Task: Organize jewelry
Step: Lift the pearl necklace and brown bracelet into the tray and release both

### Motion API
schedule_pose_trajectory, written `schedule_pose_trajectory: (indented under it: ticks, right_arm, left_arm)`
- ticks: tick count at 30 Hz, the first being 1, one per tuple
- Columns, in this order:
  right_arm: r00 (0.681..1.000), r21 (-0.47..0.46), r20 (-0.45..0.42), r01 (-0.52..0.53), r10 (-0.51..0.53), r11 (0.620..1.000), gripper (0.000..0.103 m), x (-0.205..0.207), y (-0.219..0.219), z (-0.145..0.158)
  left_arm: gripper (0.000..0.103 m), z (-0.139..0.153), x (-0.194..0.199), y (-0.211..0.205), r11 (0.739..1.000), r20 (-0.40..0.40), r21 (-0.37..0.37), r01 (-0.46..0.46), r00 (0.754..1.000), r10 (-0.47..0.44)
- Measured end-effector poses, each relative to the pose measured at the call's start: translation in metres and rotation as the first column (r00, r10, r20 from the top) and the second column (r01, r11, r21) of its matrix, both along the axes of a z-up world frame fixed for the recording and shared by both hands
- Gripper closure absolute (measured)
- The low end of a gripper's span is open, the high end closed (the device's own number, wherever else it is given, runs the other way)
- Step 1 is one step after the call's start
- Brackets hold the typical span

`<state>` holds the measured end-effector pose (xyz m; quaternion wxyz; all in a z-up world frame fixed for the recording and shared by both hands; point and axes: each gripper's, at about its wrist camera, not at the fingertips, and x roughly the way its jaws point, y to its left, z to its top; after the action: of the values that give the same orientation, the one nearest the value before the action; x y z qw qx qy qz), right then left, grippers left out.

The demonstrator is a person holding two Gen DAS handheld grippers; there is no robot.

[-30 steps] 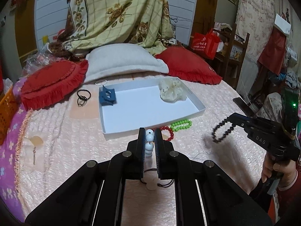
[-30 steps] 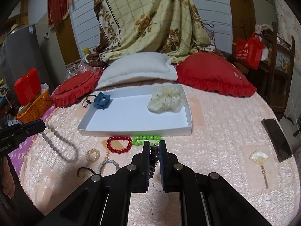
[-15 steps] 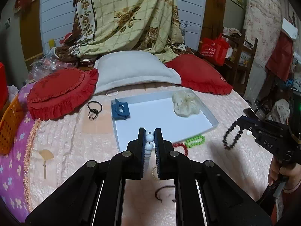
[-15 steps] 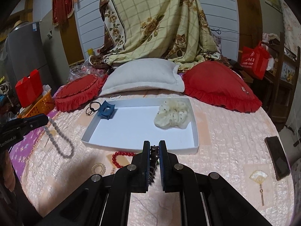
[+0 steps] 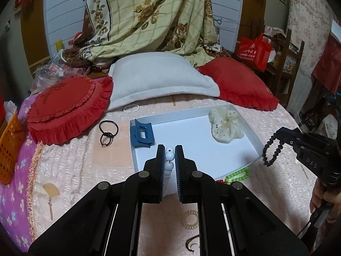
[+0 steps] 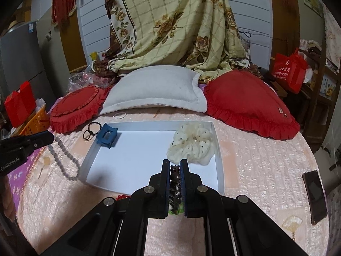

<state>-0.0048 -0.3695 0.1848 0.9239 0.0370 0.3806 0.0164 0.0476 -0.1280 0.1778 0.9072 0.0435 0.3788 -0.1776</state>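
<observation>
A white tray [image 5: 254,140] [image 6: 219,160] lies on the pink bed cover and holds a blue hair claw [image 5: 141,135] [image 6: 106,136] and a cream scrunchie [image 5: 226,127] [image 6: 191,146]. My left gripper [image 5: 169,151] is shut on a white bead necklace [image 5: 169,155], held above the tray's near left edge; its strand [image 6: 64,160] hangs down in the right wrist view. My right gripper [image 6: 175,168] is shut on a dark bead bracelet [image 6: 175,175], whose loop [image 5: 270,149] hangs just off the tray's right side.
Green beads [image 5: 237,173], red beads [image 6: 121,196], a gold coil tie [image 5: 190,219], black hair ties [image 5: 107,132] and a white ring [image 5: 131,108] lie around the tray. Red cushions [image 5: 66,106] and a white pillow [image 5: 157,79] lie behind. A phone [image 6: 315,194] lies right.
Both grippers have moved forward toward the tray with their beads held. The tray now sits closer and larger in both views.
</observation>
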Motion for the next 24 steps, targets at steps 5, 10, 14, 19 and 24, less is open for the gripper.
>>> schedule_pose_trajectory:
  ticks: [5, 10, 14, 19, 24]
  right_arm:
    - [1.0, -0.01, -0.03, 0.01, -0.011, 1.0, 0.094, 0.018, -0.002, -0.013]
    - [0.997, 0.0, -0.069, 0.023, -0.023, 1.0, 0.095, 0.034, -0.007, -0.03]
    - [0.995, 0.02, -0.097, 0.035, -0.033, 0.999, 0.094, 0.046, -0.009, -0.042]
    - [0.995, 0.032, -0.103, 0.018, -0.014, 0.999, 0.094, 0.06, 0.0, -0.044]
    - [0.995, 0.046, -0.1, -0.026, 0.03, 0.999, 0.094, 0.085, 0.021, -0.04]
  left_arm:
    - [0.095, -0.018, 0.017, -0.005, 1.0, -0.031, 0.024, -0.008, 0.999, 0.009]
    - [0.095, -0.04, 0.032, -0.005, 0.999, -0.074, 0.047, -0.026, 0.997, 0.029]
    - [0.095, -0.055, 0.042, 0.0, 0.998, -0.107, 0.049, -0.046, 0.993, 0.051]
    - [0.095, -0.063, 0.052, 0.003, 0.997, -0.121, 0.05, -0.053, 0.991, 0.059]
    - [0.095, -0.059, 0.064, -0.002, 0.999, -0.117, 0.025, -0.039, 0.992, 0.041]
